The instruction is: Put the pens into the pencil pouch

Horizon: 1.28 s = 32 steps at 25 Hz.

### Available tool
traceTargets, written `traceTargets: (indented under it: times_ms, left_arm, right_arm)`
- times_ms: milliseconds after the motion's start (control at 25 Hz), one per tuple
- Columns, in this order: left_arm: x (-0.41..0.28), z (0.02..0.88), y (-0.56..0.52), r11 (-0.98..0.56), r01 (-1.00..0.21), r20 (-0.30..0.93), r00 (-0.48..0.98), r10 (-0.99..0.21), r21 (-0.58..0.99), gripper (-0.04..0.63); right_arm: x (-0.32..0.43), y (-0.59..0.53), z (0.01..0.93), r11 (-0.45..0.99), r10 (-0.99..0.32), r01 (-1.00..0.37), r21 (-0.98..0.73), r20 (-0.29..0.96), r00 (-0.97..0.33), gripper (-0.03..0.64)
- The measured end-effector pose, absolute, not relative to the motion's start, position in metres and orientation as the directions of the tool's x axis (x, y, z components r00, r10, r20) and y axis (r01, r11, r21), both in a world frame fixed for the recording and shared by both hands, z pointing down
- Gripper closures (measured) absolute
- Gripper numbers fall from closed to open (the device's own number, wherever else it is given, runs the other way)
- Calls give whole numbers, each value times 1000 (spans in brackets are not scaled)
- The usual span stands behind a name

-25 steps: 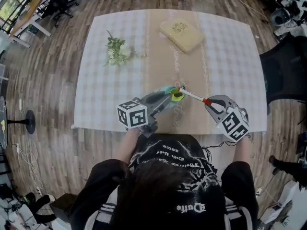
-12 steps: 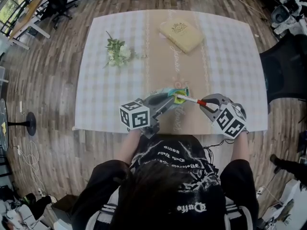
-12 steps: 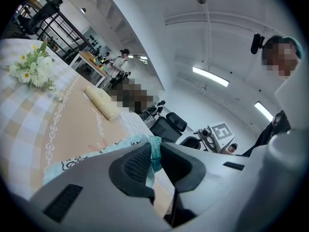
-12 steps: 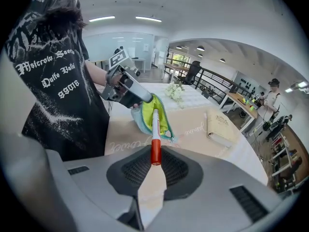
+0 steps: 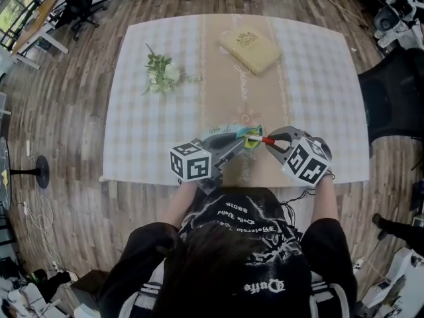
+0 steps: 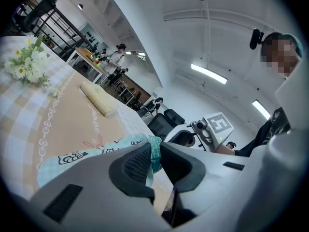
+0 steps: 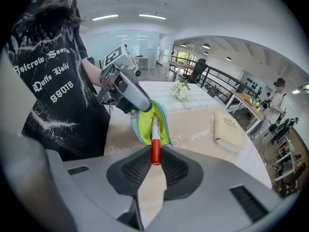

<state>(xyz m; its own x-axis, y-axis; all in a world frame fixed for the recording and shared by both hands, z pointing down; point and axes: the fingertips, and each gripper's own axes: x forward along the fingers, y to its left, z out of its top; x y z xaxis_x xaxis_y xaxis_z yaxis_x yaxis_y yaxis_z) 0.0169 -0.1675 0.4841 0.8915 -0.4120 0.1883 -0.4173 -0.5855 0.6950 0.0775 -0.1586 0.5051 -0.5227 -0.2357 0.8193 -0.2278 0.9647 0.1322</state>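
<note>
Left gripper (image 6: 154,162): fingers nearly closed, pinching the rim of a light-blue pencil pouch (image 6: 91,154), its mouth open toward the right gripper (image 7: 155,170). Right fingers narrowed, clamped on the red cap end of a pen (image 7: 155,134). Pen's front end sat inside the pouch's yellow-green lining, over the near edge of the counter (image 5: 152,121).
</note>
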Motion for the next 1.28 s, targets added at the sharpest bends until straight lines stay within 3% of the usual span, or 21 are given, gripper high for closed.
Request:
traceTargets:
  times_ms: [1280]
  left_arm:
    - [14,486,-158,-561,-358,157,914,-374,746,528]
  right_arm:
    - [21,-158,535,970,-164,-242,23,795,-584,548]
